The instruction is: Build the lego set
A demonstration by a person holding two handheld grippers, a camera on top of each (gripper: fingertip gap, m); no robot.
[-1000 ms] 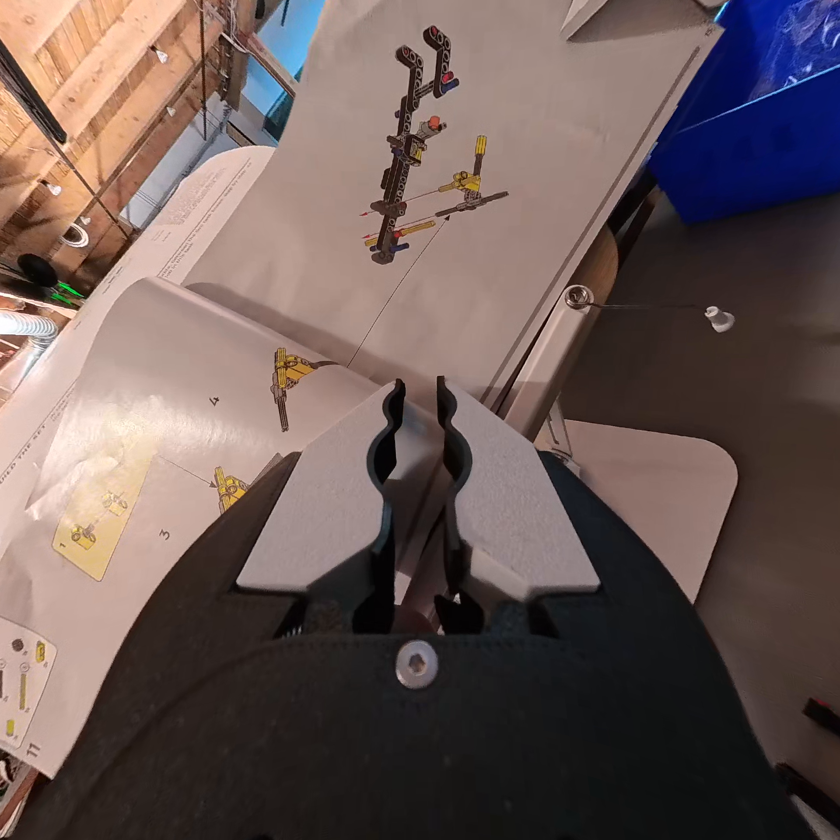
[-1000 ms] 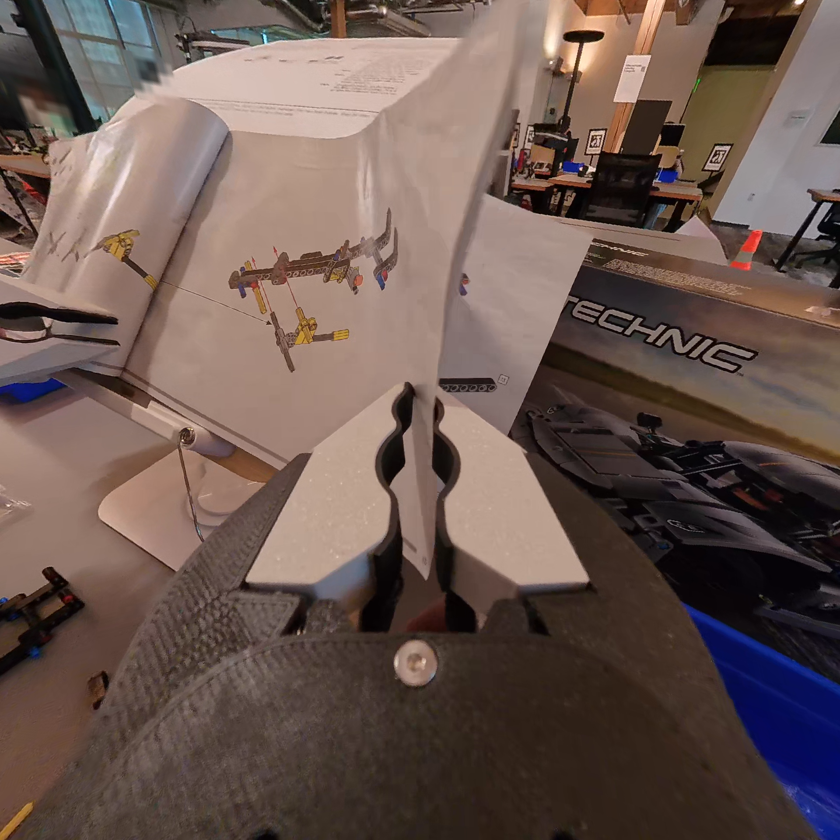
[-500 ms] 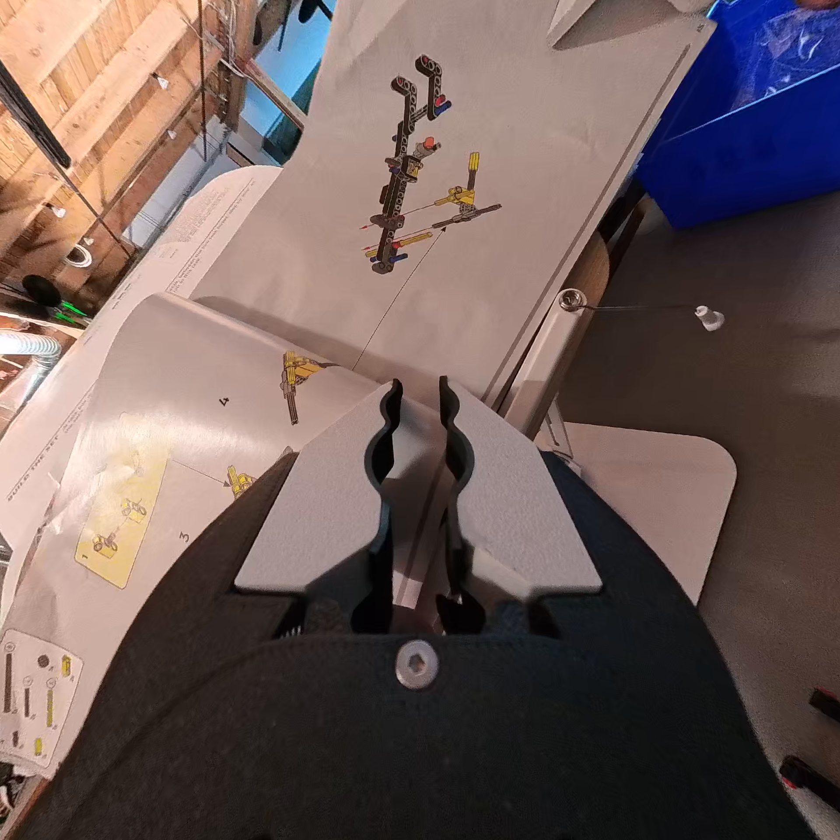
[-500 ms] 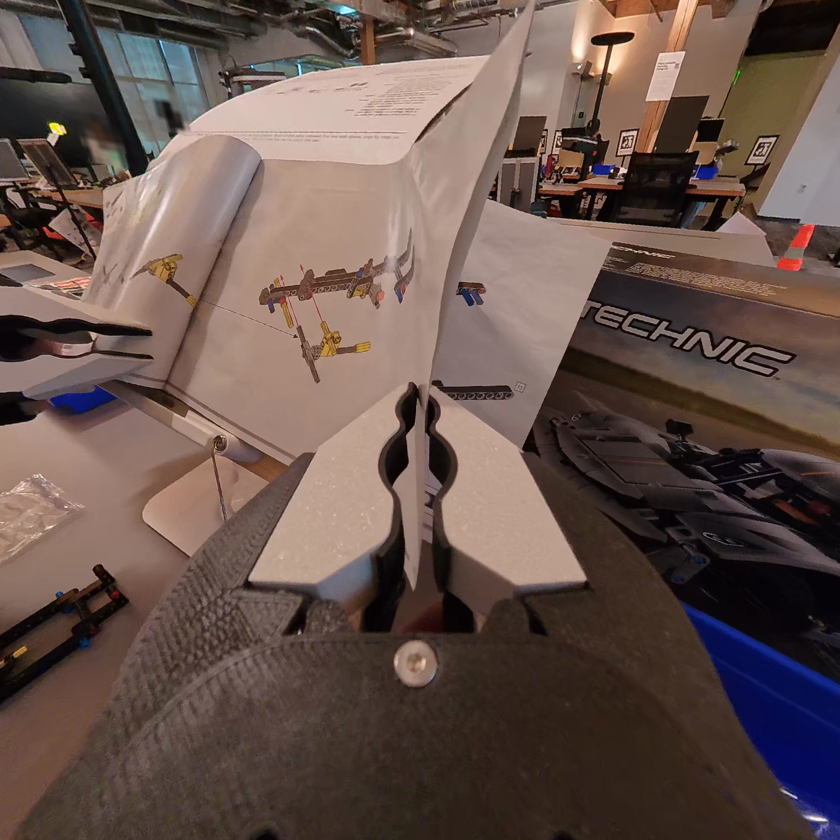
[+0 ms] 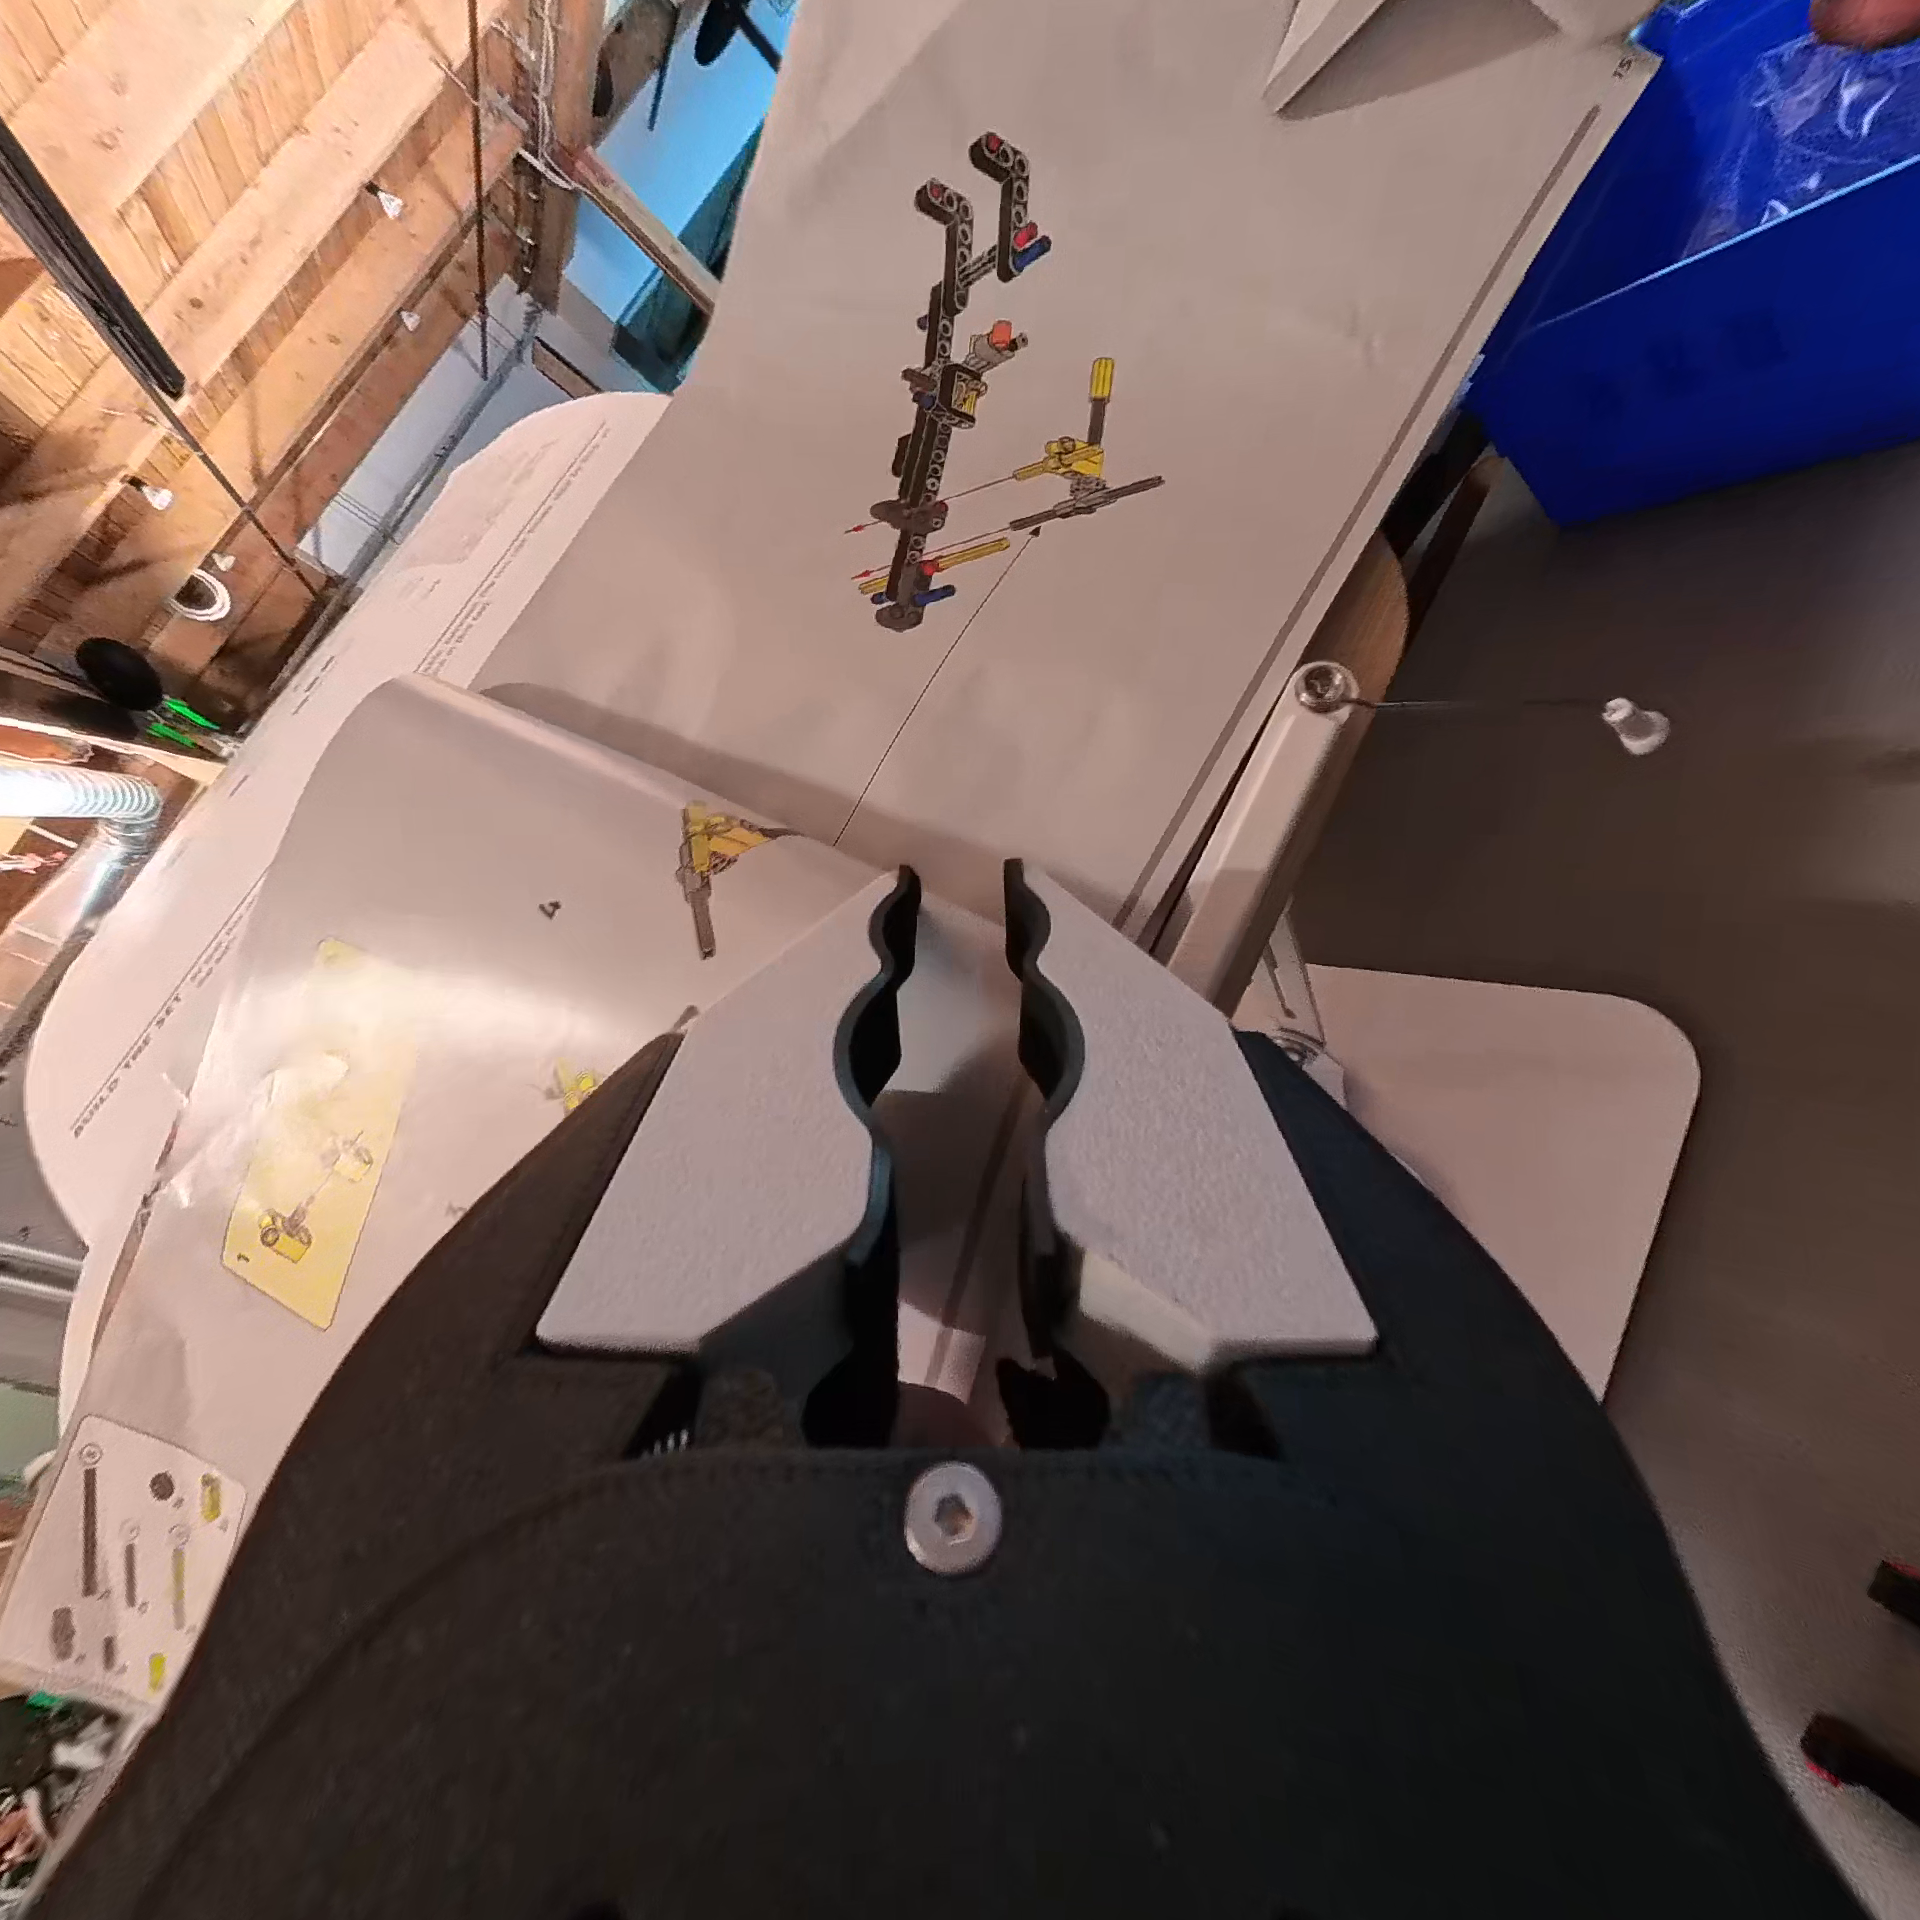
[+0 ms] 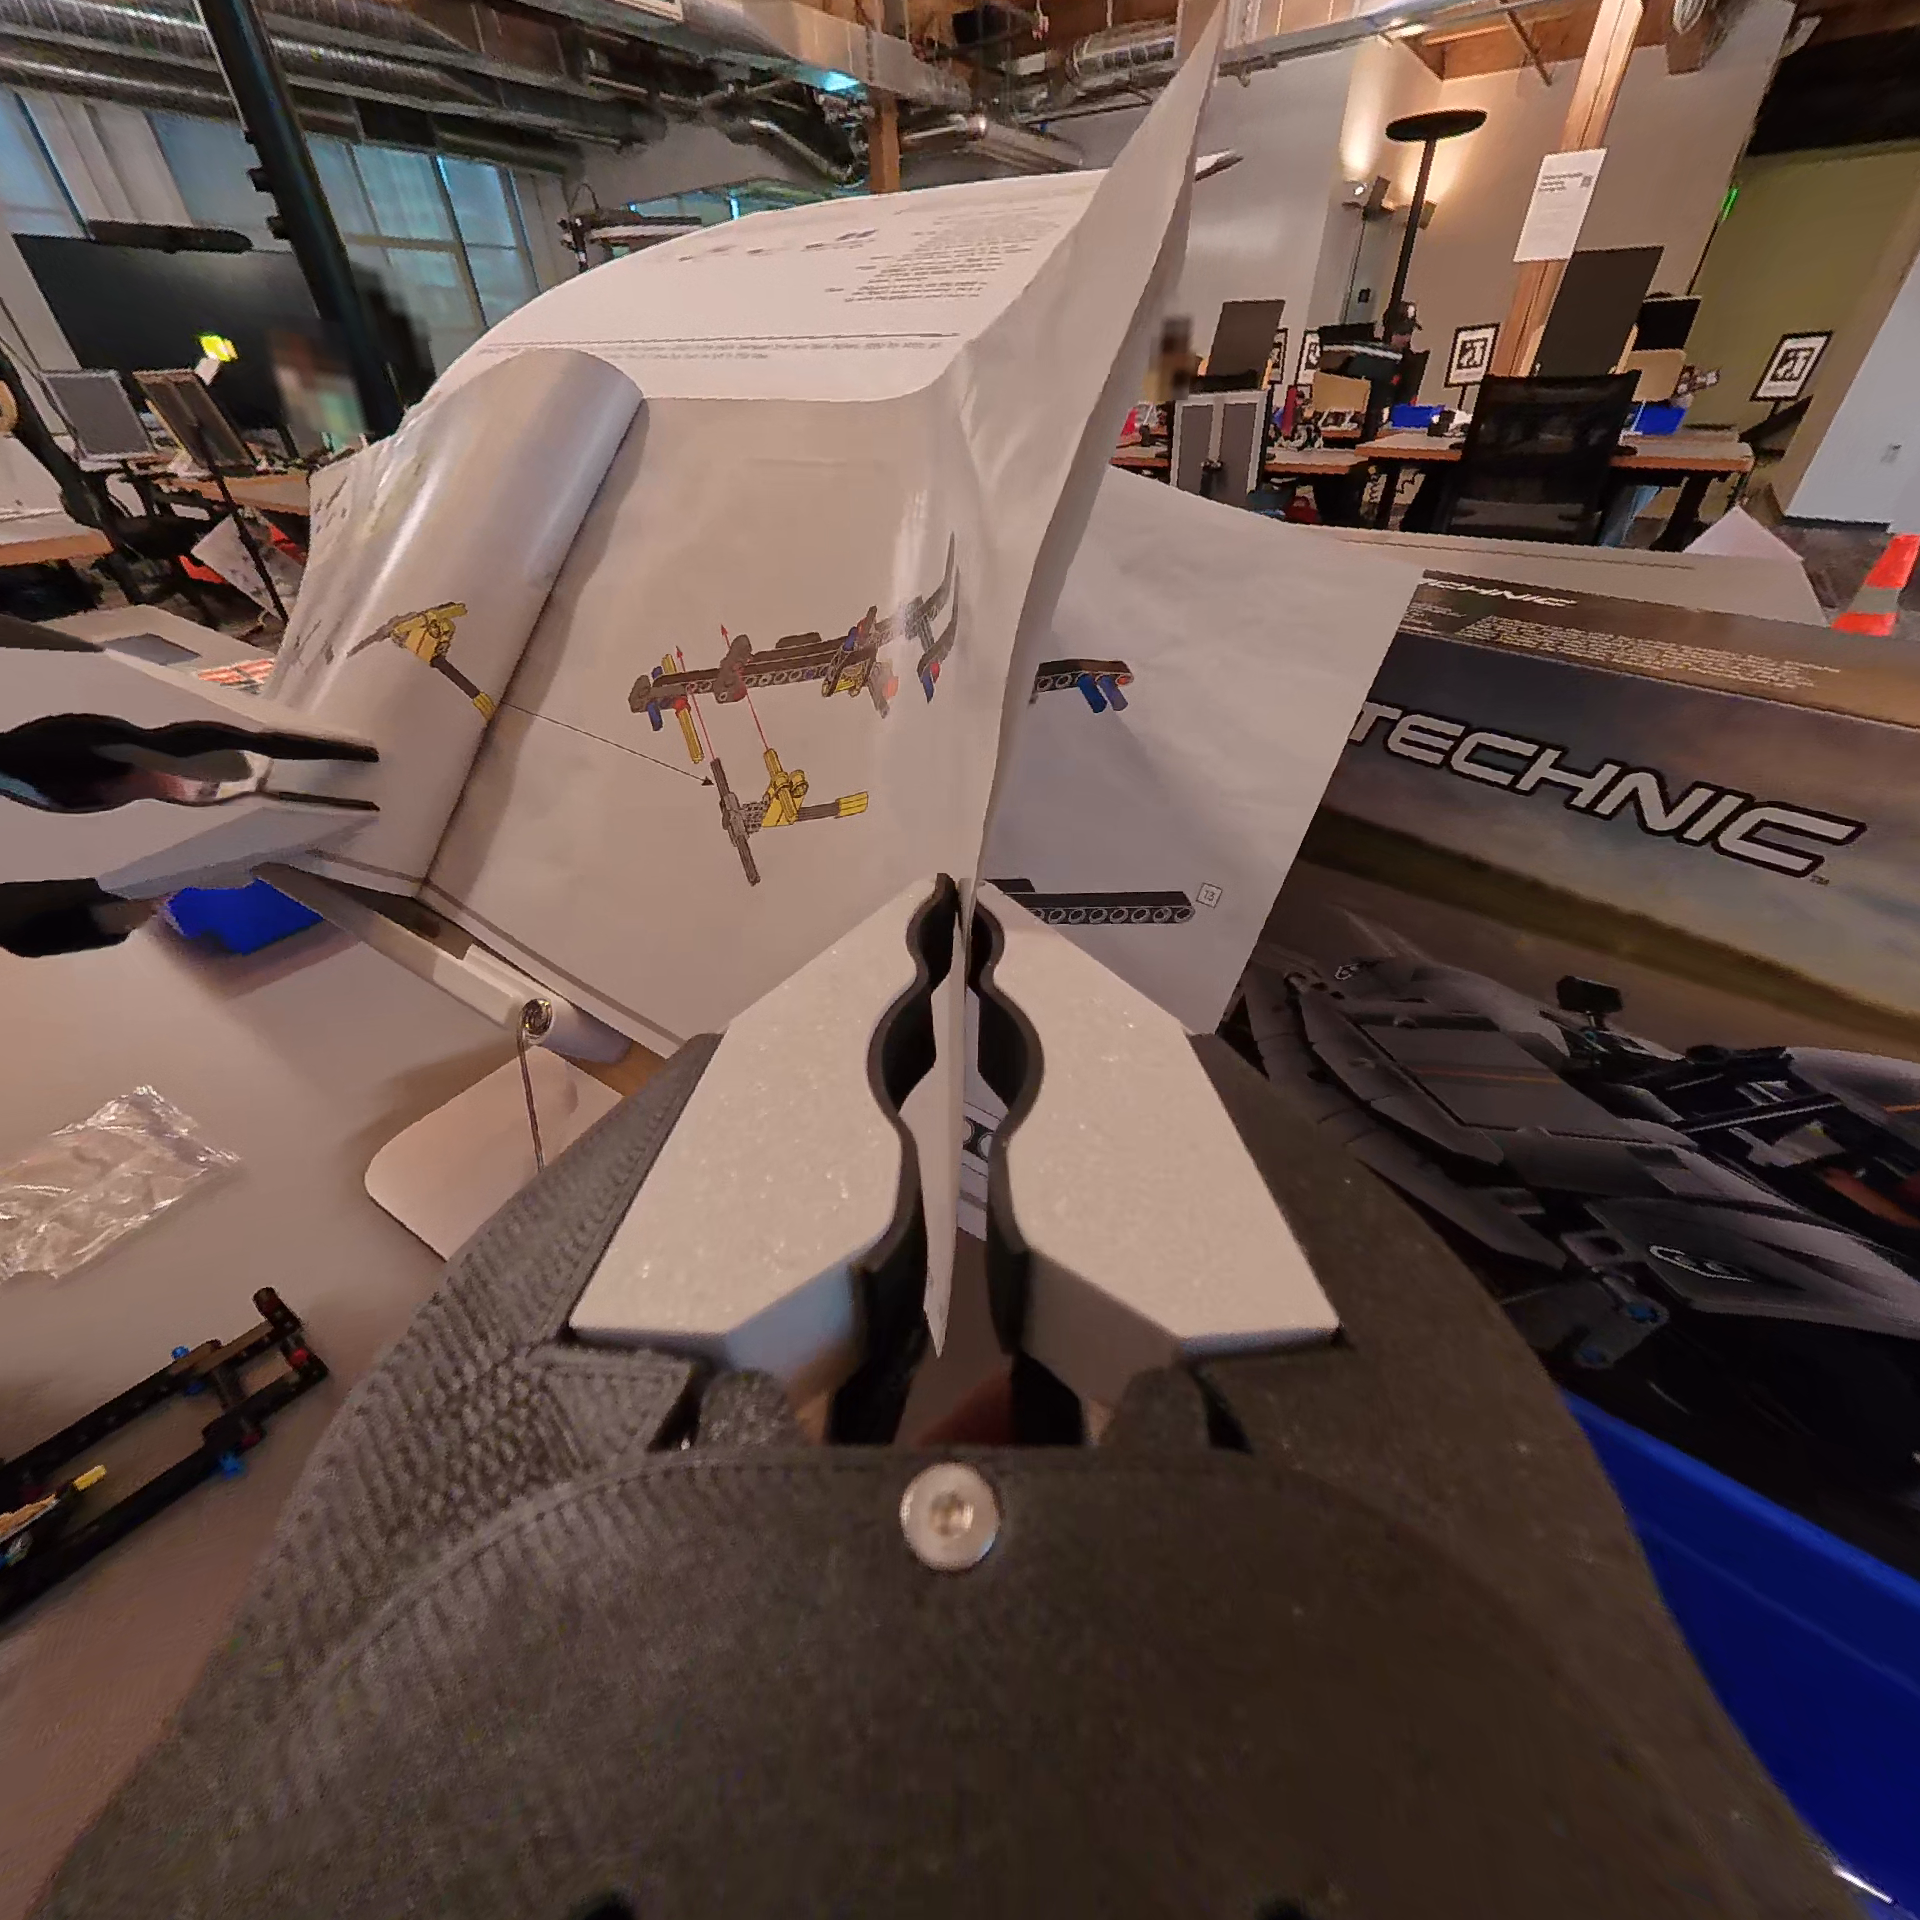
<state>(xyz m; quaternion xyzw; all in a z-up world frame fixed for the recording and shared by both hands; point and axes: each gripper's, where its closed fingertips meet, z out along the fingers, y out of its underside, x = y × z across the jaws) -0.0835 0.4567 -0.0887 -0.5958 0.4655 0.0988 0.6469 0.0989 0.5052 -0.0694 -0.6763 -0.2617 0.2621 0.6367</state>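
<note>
My right gripper (image 6: pixel 956 904) pinches the lower edge of one page (image 6: pixel 1091 436) of the instruction booklet (image 6: pixel 727 582), its jaws closed on the sheet, which stands upright and curls away from the open spread. My left gripper (image 5: pixel 954 894) has its jaws slightly parted with a gap between the tips, pointed at the booklet's lower edge where it rests on the white stand (image 5: pixel 1486 1132); whether anything is gripped there I cannot tell. In the right wrist view that gripper (image 6: pixel 353 774) shows at the far left, at the booklet's left page. The partly built black lego assembly (image 6: pixel 156 1423) lies on the grey table (image 6: pixel 260 1039) at lower left, near a clear plastic bag (image 6: pixel 94 1174). The set's box (image 6: pixel 1621 914) leans to the right, above a blue bin (image 6: pixel 1766 1621).
</note>
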